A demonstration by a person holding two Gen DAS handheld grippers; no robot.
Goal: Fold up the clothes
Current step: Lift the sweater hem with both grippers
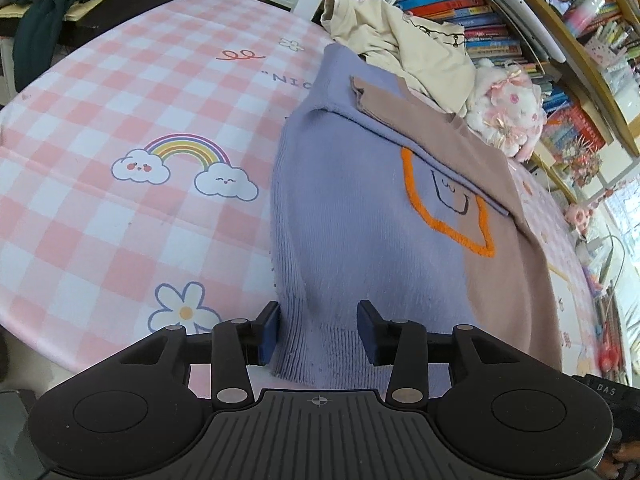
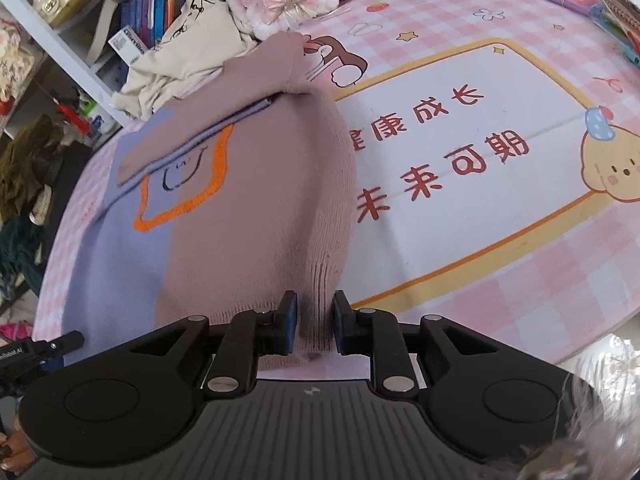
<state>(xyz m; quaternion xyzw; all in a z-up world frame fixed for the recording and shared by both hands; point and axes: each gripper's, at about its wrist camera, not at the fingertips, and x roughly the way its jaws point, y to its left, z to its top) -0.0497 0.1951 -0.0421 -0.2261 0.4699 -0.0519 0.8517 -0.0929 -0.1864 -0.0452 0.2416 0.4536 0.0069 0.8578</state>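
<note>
Clutter first: a cream garment (image 1: 404, 44) and a white plush toy (image 1: 506, 110) sit at the sweater's far end, with bookshelves (image 1: 520, 8) just behind. Sweater (image 1: 360, 220), lilac and mauve with an orange outline, lies folded on the surface (image 1: 120, 120) in front of me. My left gripper (image 1: 318, 330) has its fingers spread, ribbed lilac hem between them, pads not pressing. My right gripper (image 2: 314, 326) has a narrower gap around the mauve ribbed edge; I can't tell if the pads touch it. Open room lies left of the sweater in the left view, right of it in the right view. Pink checked printed cloth covers the surface.
</note>
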